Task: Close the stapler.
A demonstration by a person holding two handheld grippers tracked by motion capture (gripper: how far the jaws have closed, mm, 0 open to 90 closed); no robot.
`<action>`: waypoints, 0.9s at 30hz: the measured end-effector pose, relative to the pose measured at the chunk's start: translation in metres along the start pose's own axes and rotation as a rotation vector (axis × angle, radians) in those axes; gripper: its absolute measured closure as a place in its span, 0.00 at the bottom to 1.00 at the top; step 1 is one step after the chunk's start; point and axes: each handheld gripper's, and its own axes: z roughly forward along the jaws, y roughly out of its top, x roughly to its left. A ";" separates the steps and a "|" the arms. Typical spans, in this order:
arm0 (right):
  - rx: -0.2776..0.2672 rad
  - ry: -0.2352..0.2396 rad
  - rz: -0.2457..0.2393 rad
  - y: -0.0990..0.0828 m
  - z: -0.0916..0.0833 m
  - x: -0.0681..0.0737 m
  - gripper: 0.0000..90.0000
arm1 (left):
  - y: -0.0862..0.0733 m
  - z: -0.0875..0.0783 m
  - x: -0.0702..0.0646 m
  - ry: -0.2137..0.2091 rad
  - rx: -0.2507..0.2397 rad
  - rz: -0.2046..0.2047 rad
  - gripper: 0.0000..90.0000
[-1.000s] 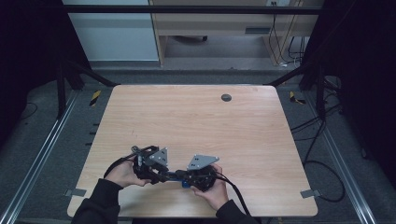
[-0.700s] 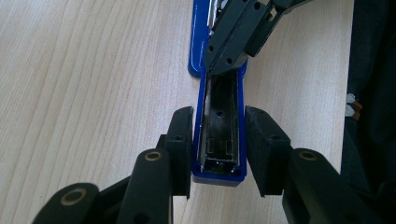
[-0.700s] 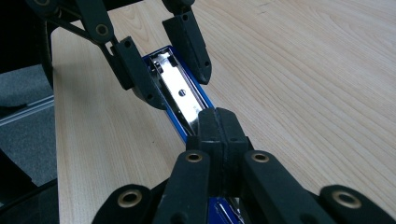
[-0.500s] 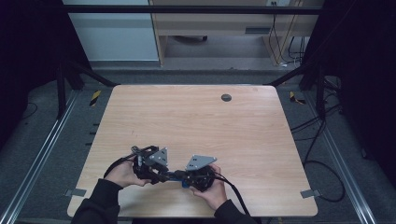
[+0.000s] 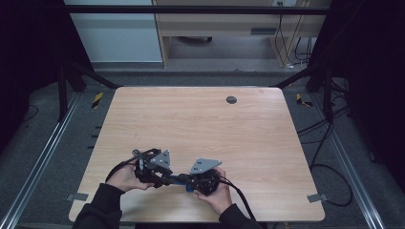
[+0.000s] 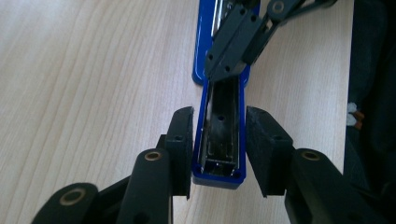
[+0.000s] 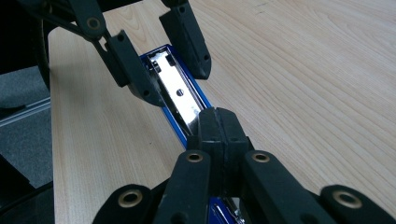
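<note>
While my right hand-held gripper (image 7: 218, 122) presses, fully closed, on the open blue stapler (image 6: 219, 135), my left hand-held gripper (image 6: 218, 140) stands half-open astride its end on the desk (image 5: 200, 119), grip unfinished

My right gripper (image 7: 219, 123) has its jaws pressed together over the blue stapler (image 7: 180, 100) lying opened on the wooden table (image 7: 303, 79); my left gripper (image 7: 161, 56) straddles its far end.

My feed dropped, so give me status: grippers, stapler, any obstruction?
Left gripper open, fingers straddling blue stapler. Right gripper shut, pressing on it. Table bare around them.
</note>
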 end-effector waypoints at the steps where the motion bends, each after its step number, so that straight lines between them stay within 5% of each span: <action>1: 0.001 0.000 0.000 0.000 0.000 0.000 1.00 | 0.000 -0.002 0.000 0.003 -0.016 -0.006 0.70; 11: 0.014 -0.001 -0.003 -0.001 0.005 0.001 1.00 | -0.006 -0.020 0.003 0.075 -0.083 -0.046 0.71; 27: 0.007 -0.002 -0.002 0.000 0.001 0.001 1.00 | -0.048 -0.023 0.011 0.274 -0.227 -0.301 0.72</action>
